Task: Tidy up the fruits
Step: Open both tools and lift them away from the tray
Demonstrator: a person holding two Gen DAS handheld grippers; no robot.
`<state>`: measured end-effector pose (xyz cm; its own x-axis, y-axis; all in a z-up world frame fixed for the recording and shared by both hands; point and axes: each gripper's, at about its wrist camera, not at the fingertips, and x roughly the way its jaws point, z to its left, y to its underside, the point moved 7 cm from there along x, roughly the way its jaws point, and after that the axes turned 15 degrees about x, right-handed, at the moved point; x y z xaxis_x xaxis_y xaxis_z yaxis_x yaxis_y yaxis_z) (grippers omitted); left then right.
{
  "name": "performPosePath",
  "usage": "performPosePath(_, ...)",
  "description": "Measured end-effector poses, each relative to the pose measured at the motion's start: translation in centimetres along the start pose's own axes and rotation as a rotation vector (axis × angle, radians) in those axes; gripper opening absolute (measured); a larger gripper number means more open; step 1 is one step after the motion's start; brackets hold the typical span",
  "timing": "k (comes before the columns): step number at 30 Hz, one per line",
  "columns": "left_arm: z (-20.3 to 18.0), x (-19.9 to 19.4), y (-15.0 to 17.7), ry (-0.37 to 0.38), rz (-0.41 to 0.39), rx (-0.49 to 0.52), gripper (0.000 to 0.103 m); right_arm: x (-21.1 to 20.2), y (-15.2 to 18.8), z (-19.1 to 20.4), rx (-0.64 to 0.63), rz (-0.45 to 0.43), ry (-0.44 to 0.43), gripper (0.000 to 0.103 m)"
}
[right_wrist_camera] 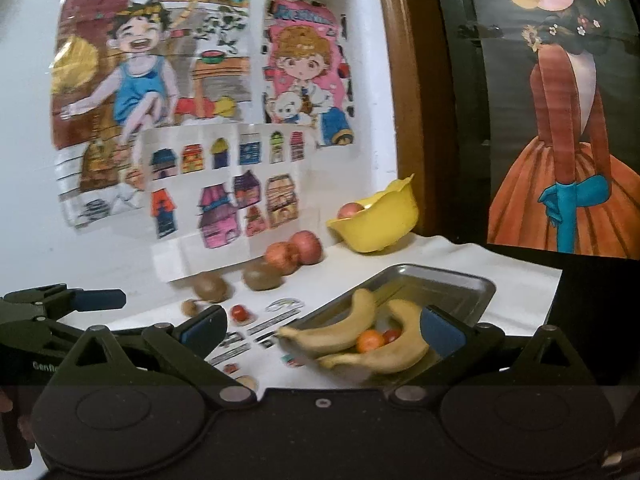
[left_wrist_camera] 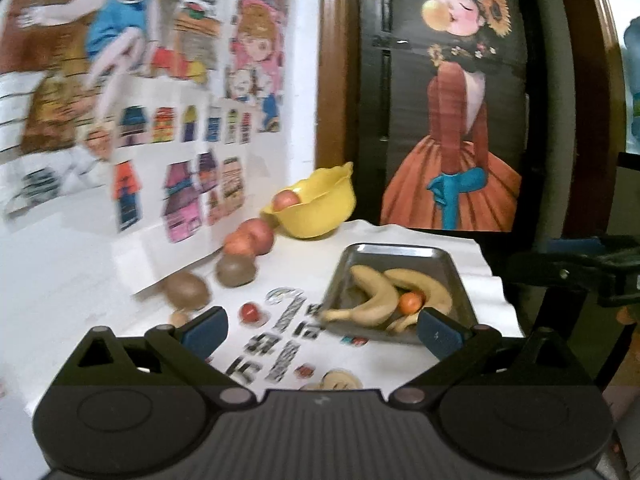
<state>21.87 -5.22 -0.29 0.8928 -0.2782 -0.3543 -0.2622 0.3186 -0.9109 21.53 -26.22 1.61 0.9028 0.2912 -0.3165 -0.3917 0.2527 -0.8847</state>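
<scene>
Both grippers are hovering low over the white table (right_wrist_camera: 520, 280) with nothing between their fingers; the left gripper (left_wrist_camera: 320, 330) is holding its blue pads wide apart, and the right gripper (right_wrist_camera: 326, 330) is gaping just as wide; the metal tray (right_wrist_camera: 460, 284) is sitting ahead of the right one, its near corner tucked behind the right-hand pad; two bananas (right_wrist_camera: 340, 334) are lying curved in the tray with a small orange fruit (right_wrist_camera: 370, 340) and a red one (right_wrist_camera: 392, 335) nestling between them; farther back, two kiwis (left_wrist_camera: 236, 270) are sitting beside two red apples (left_wrist_camera: 250, 240) along the wall; the yellow bowl (left_wrist_camera: 320, 208) is standing at the far corner, tilted, with another apple (left_wrist_camera: 286, 199) showing inside; a small red fruit (left_wrist_camera: 250, 312) is lying just beyond the left gripper's left pad.
</scene>
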Motion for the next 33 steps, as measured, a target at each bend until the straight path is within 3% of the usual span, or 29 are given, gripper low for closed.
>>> performPosePath(9,2.9,-4.3,4.9,-0.057,0.074,-0.038,0.103,-2.0,4.9,5.2,-0.076,0.069,-0.029,0.102)
performPosePath(19,6.1,-5.8,8.9,-0.123,0.144,-0.07,0.103,-1.2,8.1,8.4,-0.072,0.147,-0.035,0.102)
performPosePath(33,9.6,-2.7,9.2,-0.135,0.179,-0.082,0.103,3.3,9.4,11.2,-0.145,0.198,-0.015,0.102)
